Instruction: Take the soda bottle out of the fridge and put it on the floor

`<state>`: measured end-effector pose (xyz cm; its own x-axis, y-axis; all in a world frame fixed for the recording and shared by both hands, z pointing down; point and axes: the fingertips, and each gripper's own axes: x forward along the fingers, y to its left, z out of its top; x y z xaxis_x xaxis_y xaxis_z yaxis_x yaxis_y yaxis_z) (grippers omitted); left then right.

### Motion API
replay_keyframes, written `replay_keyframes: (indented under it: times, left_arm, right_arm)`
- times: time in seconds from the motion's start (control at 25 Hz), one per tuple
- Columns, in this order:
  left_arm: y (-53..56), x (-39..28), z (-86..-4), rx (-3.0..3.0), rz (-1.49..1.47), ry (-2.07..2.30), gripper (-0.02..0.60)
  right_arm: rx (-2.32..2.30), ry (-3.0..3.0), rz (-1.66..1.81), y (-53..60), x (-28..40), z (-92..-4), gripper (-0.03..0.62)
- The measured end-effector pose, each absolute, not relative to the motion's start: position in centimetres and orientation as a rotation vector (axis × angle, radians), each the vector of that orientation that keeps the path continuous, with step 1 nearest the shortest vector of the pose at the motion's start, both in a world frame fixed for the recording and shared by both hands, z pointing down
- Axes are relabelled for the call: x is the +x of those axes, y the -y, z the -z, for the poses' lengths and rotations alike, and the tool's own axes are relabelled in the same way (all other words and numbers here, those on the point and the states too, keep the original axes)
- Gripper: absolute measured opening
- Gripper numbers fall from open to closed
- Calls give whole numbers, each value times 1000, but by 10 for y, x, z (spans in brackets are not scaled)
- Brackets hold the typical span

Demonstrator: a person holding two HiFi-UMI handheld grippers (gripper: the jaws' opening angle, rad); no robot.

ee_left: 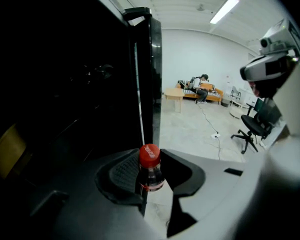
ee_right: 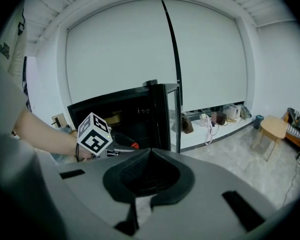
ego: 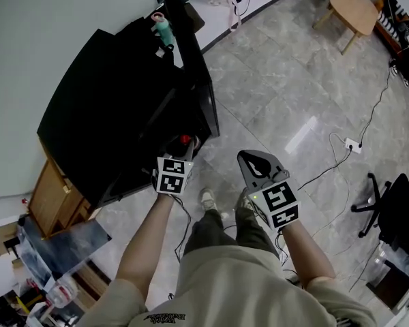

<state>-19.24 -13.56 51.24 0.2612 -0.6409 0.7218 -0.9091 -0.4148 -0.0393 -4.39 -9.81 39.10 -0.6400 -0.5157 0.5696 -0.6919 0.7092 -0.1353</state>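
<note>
Fridge (ego: 116, 114): black, door (ee_left: 149, 74) open, its edge just beside the grip.
Floor (ego: 279, 101): bare tile past the door; ample set-down room, I judge.
Left gripper (ego: 182, 147): fingers clamped on the soda bottle (ee_left: 150, 175) under its red cap at the fridge mouth, so it probably hangs upright.
Right gripper (ee_right: 149, 154): fingers together, empty.

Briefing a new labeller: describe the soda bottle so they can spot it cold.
Find the black fridge against the wall, door open. At its front the left gripper is clamped on the neck of a small bottle of dark soda. Its red cap stands out against the black, and the right gripper holds nothing.
</note>
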Motion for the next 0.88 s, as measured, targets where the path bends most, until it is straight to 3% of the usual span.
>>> replay_keyframes:
  times: [0.88]
  left_arm:
    - [118,-30,-556,2343,-1071,991,123]
  right_arm:
    - [1112,2217,-748,73,75,-478,-5]
